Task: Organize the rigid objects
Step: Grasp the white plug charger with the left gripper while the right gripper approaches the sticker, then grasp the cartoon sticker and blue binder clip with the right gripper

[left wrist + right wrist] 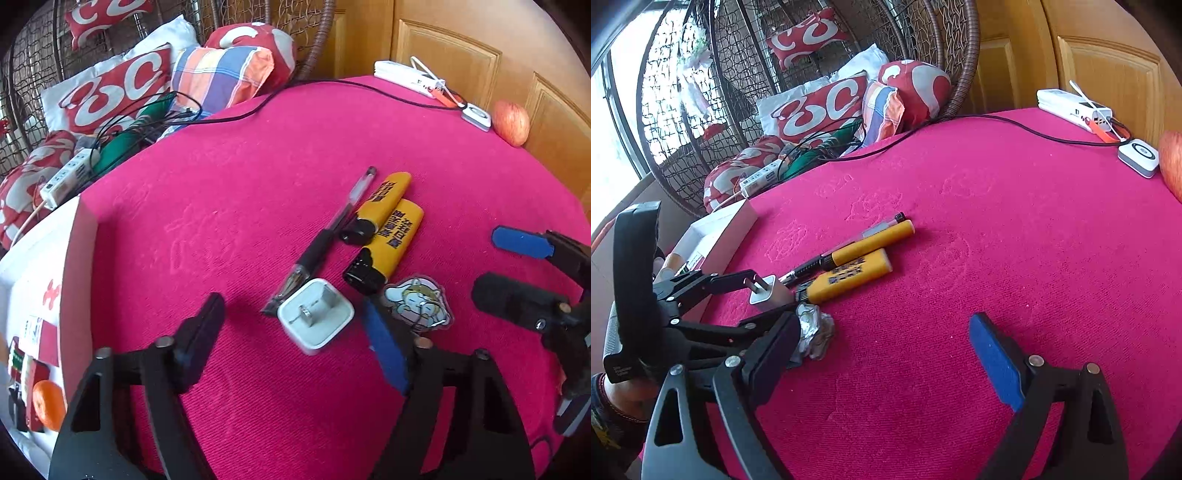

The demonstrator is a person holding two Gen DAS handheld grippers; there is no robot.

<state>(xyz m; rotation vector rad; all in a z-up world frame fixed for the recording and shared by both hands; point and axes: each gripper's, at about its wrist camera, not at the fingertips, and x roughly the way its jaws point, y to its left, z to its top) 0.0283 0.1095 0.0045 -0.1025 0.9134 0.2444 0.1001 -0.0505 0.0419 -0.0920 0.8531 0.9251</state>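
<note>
White charger plug [314, 316] between open jaws, pen [325, 236] and lighters [384, 242] crowding behind.

Clearly a home, a lived-in sitting corner. Upper left: a wicker hanging chair [820, 55] heaped with red-and-white cushions [122, 92]. Upper right: panelled wooden doors [454, 62]. Across the middle, a table under a pink cloth [258, 166], with a power strip [66, 177] trailing off its left edge and an apple [511, 123] at far right.

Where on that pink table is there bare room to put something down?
Plenty: the wide pink cloth between the black cable and the lighters, and the near patch beneath the right gripper. It is crowded around the pen, white charger and sticker.
</note>
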